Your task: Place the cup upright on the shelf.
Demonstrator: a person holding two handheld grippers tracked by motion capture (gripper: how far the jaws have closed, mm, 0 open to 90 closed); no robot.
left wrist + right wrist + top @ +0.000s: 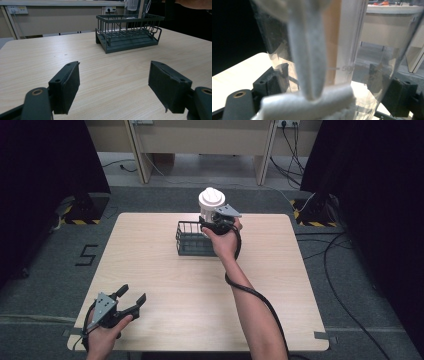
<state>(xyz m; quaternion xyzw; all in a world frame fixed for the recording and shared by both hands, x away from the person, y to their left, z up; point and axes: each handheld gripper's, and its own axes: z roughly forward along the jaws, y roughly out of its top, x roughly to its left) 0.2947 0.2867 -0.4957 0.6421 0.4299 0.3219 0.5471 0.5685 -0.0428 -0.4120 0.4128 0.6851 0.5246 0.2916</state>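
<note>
**Right gripper holds a clear jug above the rack; left gripper waits open**

In the high view, the right gripper (214,221) is at the far side of the table (150,265), just behind the dark wire rack (192,239). Its jaws are closed on a clear jug (210,210) with a white lid (211,197). The jug stands upright in the grip and is lifted, above and just behind the far right corner of the rack. Whether the jug's bottom touches the rack I cannot tell from this view. The right hand (222,240) reaches over the rack's right end, and the gripper's cable (250,292) runs back along the forearm.

In the right gripper view, the jug (352,50) is very near the camera, between the two black jaws, which press on its transparent wall from both sides. A white handle (308,55) runs down the front of the jug, and a faint measuring mark is visible on the wall.

The left gripper (131,298) is at the near left corner of the table, well apart from the rack. Its jaws are spread wide with nothing between them. In the left gripper view, the pads (71,83) hover low over the bare wood, and the rack (128,32) stands farther off on the table, with nothing visible inside it.
</note>
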